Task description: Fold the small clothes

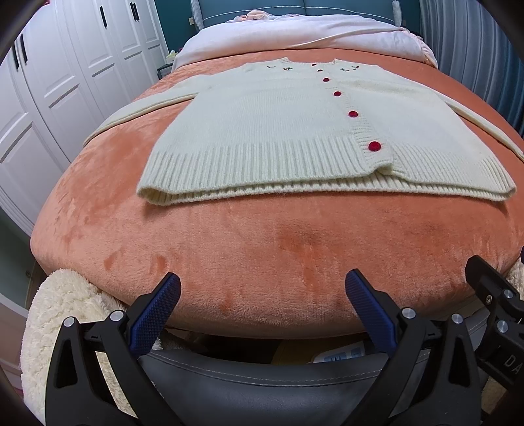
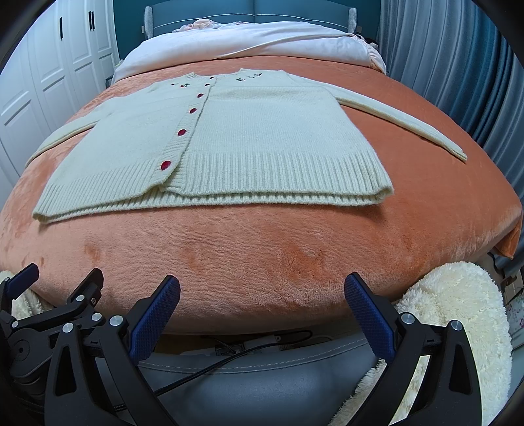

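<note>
Cream knit cardigan (image 1: 278, 131), one item. Lies flat and buttoned on the orange plush blanket (image 1: 262, 255), front side up, ribbed hem toward the cameras, neckline toward the far end of the bed. Both sleeves spread outward from the body; in the right wrist view one sleeve (image 2: 409, 121) runs straight out from the cardigan's shoulder to the blanket's edge. A row of red buttons (image 1: 353, 114) runs up the placket from hem to collar. Small dark embroidered motifs (image 2: 249, 77) sit on either side of the neckline.

Pale duvet (image 1: 294, 36): bunched beyond the cardigan's collar, against a blue headboard (image 2: 255, 13).

White wardrobe doors (image 1: 65, 65): off to the side of the cardigan's spread sleeve. Blue curtain (image 2: 458, 65): on the opposite side.

Fluffy cream throw (image 2: 458, 311): below the blanket's near edge, well short of the cardigan's hem.

Left gripper (image 1: 262, 295): fingers spread wide, nothing between them, held short of the cardigan's hem, over the blanket's near edge.

Right gripper (image 2: 262, 295): fingers likewise spread wide and empty, also short of the hem, apart from the cardigan.
</note>
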`<state>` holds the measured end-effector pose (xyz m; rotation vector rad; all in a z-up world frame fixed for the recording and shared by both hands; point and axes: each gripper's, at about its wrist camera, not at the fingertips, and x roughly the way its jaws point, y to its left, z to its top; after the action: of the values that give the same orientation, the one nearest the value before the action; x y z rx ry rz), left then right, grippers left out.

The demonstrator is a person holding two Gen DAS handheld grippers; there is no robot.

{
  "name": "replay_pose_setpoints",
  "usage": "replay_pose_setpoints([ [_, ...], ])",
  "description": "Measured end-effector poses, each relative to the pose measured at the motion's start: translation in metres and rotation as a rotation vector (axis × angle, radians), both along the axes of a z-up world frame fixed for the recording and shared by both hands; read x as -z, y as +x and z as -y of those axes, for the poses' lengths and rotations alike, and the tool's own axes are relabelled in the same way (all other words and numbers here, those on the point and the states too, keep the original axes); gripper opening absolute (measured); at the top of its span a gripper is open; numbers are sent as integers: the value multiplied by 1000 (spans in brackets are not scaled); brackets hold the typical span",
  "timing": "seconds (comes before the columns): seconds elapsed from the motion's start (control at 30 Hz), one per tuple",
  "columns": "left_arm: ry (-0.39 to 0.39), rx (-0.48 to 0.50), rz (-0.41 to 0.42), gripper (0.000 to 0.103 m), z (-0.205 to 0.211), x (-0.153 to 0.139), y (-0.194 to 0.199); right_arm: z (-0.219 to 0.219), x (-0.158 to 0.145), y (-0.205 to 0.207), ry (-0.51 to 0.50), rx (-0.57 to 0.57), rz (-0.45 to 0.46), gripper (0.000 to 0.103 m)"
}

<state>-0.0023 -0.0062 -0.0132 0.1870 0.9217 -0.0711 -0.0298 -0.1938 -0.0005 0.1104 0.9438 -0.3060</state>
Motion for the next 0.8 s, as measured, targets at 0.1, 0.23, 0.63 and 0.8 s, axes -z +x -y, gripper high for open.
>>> replay_pose_setpoints([
  [0.1, 3, 1, 0, 98, 0, 1, 0, 0, 0, 0, 1, 0, -1, 98],
  [0.23, 5, 3, -1, 98, -1, 2, -1, 0, 0, 0, 0, 0, -1, 98],
  [0.63, -34, -27, -11, 98, -9, -3, 3, 5, -1, 4, 38, 14, 3, 98],
  [0.8, -140, -98, 7, 98, -37, -24, 23, 57, -18, 13, 158, 96, 79, 98],
])
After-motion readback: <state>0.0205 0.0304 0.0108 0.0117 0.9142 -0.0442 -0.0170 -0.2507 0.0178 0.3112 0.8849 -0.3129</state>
